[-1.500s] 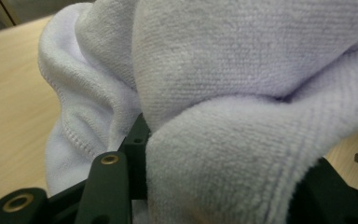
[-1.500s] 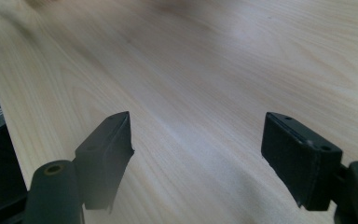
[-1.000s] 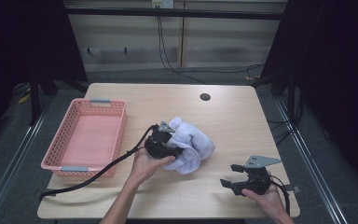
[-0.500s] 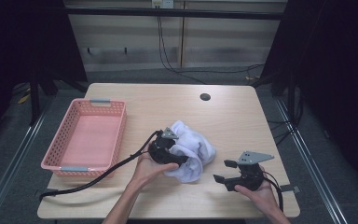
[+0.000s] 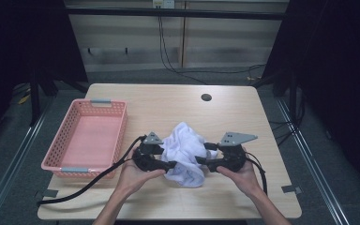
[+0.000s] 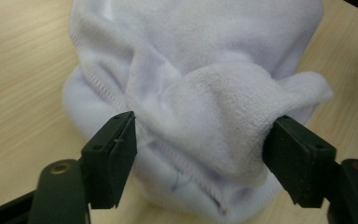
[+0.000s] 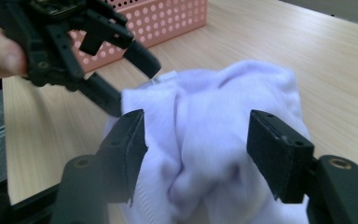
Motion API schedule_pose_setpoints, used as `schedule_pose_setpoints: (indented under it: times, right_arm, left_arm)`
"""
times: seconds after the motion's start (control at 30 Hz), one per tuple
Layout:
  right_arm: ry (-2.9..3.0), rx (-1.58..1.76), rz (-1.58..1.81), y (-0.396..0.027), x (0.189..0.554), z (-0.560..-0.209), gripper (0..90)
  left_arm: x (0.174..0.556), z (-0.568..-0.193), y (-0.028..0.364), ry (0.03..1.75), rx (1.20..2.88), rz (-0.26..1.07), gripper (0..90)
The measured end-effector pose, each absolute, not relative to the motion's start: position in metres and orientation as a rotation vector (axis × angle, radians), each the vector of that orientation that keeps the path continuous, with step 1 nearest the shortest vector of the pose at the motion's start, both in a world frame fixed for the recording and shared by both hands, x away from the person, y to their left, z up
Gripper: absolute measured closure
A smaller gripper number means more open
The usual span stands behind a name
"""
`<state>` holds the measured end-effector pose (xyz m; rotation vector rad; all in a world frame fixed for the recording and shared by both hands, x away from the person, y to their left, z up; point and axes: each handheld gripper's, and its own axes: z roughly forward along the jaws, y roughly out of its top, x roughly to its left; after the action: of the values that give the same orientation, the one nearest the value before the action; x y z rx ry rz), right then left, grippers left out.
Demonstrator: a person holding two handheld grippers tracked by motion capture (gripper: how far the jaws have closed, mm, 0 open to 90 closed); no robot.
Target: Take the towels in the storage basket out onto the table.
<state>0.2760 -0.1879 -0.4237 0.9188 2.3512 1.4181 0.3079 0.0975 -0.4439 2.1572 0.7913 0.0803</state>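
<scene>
Both tongs sit at the white towel (image 5: 183, 153), one on each side of it, near the front of the wooden table (image 5: 168, 105).

Farthest left, a pink basket (image 5: 85, 139) with grey handles stands on the table, well apart from the towel. A black cable (image 5: 93, 177) trails from the left tongs past the basket's front corner toward the table edge.

Next comes the left gripper (image 5: 165, 160), held in the person's left hand (image 5: 132, 174). Its jaws stand spread and have just been closing a little. In the left gripper view, a bunched fold of the towel (image 6: 200, 107) bulges between them, touching or nearly touching both pads (image 6: 114, 156), though whether they press on it I cannot tell for sure; it looks loose.

The towel lies crumpled in a heap on the table between the two hands.

To its right, the right gripper (image 5: 202, 157), held in the right hand (image 5: 243, 176), has its jaws spread too, and they have just been closing. In the right gripper view (image 7: 196, 154) the towel's bulk lies between the pads (image 7: 279, 154) without a clear pinch.

A dark round hole (image 5: 206, 97) sits in the table farther back.
</scene>
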Motion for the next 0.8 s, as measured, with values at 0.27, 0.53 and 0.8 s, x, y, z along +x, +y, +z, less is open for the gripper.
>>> schedule_pose_setpoints:
  times: [0.27, 0.53, 0.8]
  right_arm:
    - [2.451, 0.885, 1.380, -0.156, 0.298, -0.440, 34.0]
    - [2.492, 0.894, 1.161, -0.145, 0.298, -0.466, 48.9]
    - [2.415, 0.997, 1.329, -0.167, 0.301, -0.449, 83.6]
  left_arm:
    - [0.290, -0.448, 0.118, 0.805, 2.172, 0.124, 32.2]
    - [0.275, -0.460, 0.137, 0.865, 2.141, 0.157, 37.6]
    - [0.289, -0.467, 0.127, 0.887, 2.074, 0.133, 38.0]
